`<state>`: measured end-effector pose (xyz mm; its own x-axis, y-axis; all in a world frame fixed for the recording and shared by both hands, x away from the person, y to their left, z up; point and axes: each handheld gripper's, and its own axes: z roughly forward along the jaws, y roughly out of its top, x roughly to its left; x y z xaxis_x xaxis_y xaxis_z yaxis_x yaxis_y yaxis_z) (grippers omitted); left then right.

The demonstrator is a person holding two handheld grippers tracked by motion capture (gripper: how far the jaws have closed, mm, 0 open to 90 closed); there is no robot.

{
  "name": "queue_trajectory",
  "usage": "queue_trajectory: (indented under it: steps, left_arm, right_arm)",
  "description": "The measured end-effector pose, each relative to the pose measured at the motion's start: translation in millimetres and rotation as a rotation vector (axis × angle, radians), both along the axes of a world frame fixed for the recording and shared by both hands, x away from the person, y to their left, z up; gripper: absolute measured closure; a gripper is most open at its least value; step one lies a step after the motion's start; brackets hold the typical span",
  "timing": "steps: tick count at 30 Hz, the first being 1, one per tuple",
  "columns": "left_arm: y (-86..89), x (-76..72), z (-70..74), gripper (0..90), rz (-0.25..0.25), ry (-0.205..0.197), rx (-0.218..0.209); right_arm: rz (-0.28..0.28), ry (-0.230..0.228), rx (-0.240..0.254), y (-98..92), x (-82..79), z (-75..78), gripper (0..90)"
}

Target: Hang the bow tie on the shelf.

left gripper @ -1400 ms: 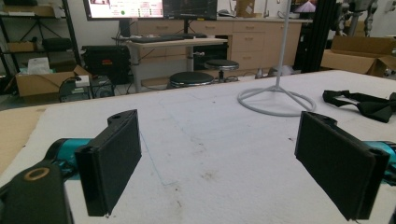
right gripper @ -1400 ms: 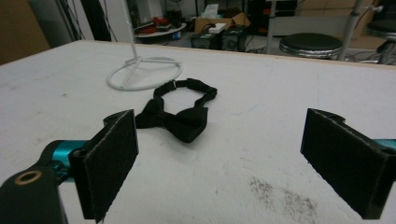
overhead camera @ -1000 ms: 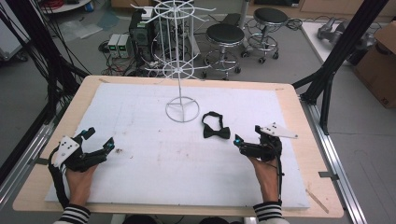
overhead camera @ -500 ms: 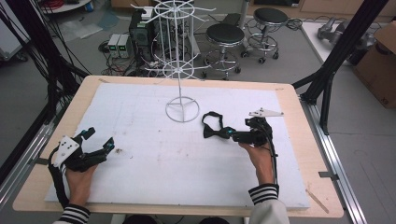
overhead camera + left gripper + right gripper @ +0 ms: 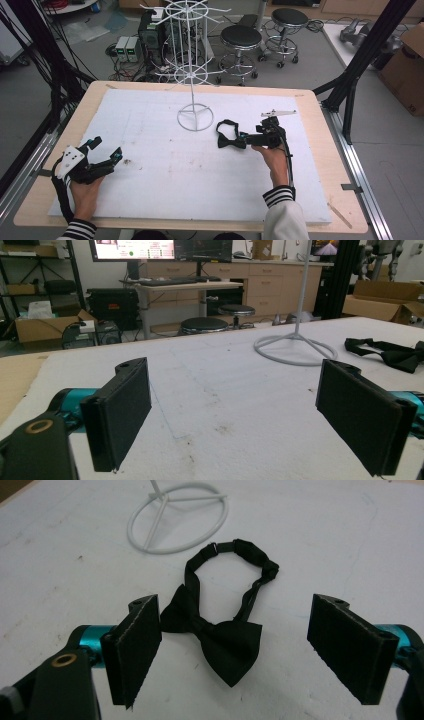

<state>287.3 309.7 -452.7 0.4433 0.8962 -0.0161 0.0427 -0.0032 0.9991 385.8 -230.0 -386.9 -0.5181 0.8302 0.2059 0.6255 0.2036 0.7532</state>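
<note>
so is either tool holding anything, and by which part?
Nothing held. The right tool has open, just-closing jaws around the bow tie, pads not touching it. The left tool is open.

The right gripper [image 5: 243,140] has moved across the foam mat [image 5: 165,165] toward the white rack stand [image 5: 195,117] and now straddles the black bow tie [image 5: 231,142], jaws just narrowing, pads apparently not yet touching it.
</note>
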Motion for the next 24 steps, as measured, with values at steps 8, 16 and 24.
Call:
queue_trajectory:
  steps: [8, 16, 24]
  left_arm:
    - [0.4, 0.0, 0.1, 14.7, -0.002, 0.002, -0.002]
    - [0.7, -0.3, -0.1, 14.8, -0.001, 0.000, -0.006]
    - [0.8, -0.3, -0.1, 14.8, -0.001, 0.000, -0.006]
  right_arm:
    - [0.024, 0.056, -0.029, 4.1, 8.8, -11.5, 26.7]
    - [0.053, 0.096, -0.021, 12.1, 15.5, -21.8, 29.9]
    - [0.007, 0.131, -0.064, 12.5, 19.0, -27.4, 42.6]
